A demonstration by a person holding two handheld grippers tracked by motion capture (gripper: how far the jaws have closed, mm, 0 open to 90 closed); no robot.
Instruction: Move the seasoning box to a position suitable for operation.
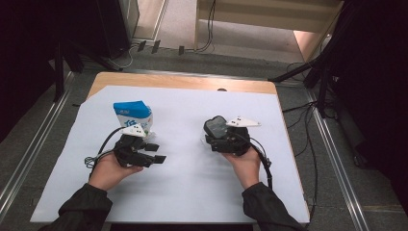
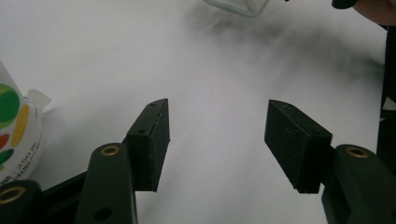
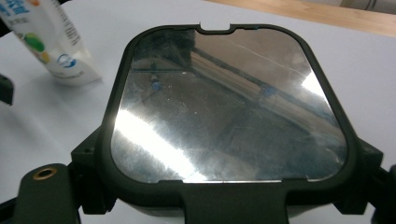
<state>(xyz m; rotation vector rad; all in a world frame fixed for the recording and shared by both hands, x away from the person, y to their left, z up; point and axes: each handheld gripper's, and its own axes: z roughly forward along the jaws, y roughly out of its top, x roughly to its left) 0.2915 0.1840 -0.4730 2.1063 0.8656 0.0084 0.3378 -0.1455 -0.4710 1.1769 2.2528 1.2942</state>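
A blue and white pouch (image 1: 133, 114) with coloured print stands on the white sheet (image 1: 192, 183), just beyond my left gripper (image 1: 155, 153). That gripper is open with bare sheet between its jaws (image 2: 217, 121), and the pouch (image 2: 14, 130) is off to their left. My right gripper (image 1: 219, 132) is shut on a dark-rimmed lid (image 1: 216, 126) with a shiny, mirror-like panel (image 3: 229, 107), gripped at its two sides and tilted up. A clear glass edge (image 2: 233, 5) shows far ahead of the left jaws, beside the other hand.
The sheet covers most of a wooden table (image 1: 183, 81), whose far edge is bare. Dark stand legs (image 1: 308, 67) and cables (image 1: 211, 29) lie on the floor beyond and to the right. The pouch (image 3: 51, 42) stands left of the held lid.
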